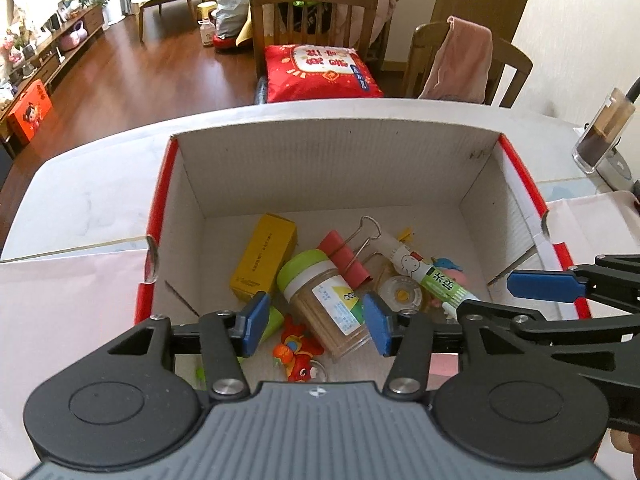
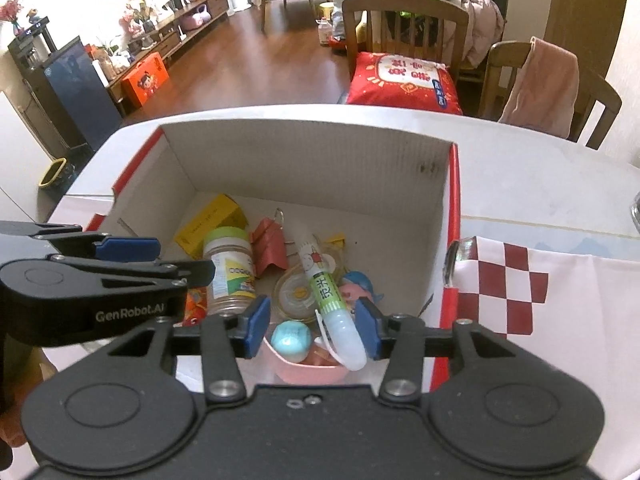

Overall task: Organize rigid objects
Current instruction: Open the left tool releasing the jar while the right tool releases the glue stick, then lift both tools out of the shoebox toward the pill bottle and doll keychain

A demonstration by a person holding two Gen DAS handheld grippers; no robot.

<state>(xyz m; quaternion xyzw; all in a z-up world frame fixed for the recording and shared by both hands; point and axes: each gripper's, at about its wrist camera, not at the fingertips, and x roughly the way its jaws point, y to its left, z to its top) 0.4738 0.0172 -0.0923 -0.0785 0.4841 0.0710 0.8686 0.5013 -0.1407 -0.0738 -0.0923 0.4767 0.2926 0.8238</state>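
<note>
A red-and-white cardboard box [image 1: 520, 184] stands open on the table. Inside lie a yellow carton [image 1: 264, 256], a green-lidded toothpick jar [image 1: 324, 300], a red binder clip [image 1: 346, 258], a green-and-white glue stick [image 1: 424, 276], a clear tape roll [image 1: 400, 294] and an orange toy [image 1: 298, 354]. My left gripper [image 1: 316, 324] hangs open over the jar, pads clear of it. My right gripper [image 2: 313, 326] is open above a pink bowl [image 2: 308, 370] holding a teal ball [image 2: 291, 336]. The glue stick's [image 2: 332, 304] lower end lies near its right pad.
The white table [image 1: 100, 184] reaches past the box on every side. A red-checked cloth [image 2: 520, 292] lies right of the box. A clear holder [image 1: 604, 132] stands at the far right. Wooden chairs with a red cushion [image 1: 320, 72] and pink cloth [image 1: 460, 60] line the far edge.
</note>
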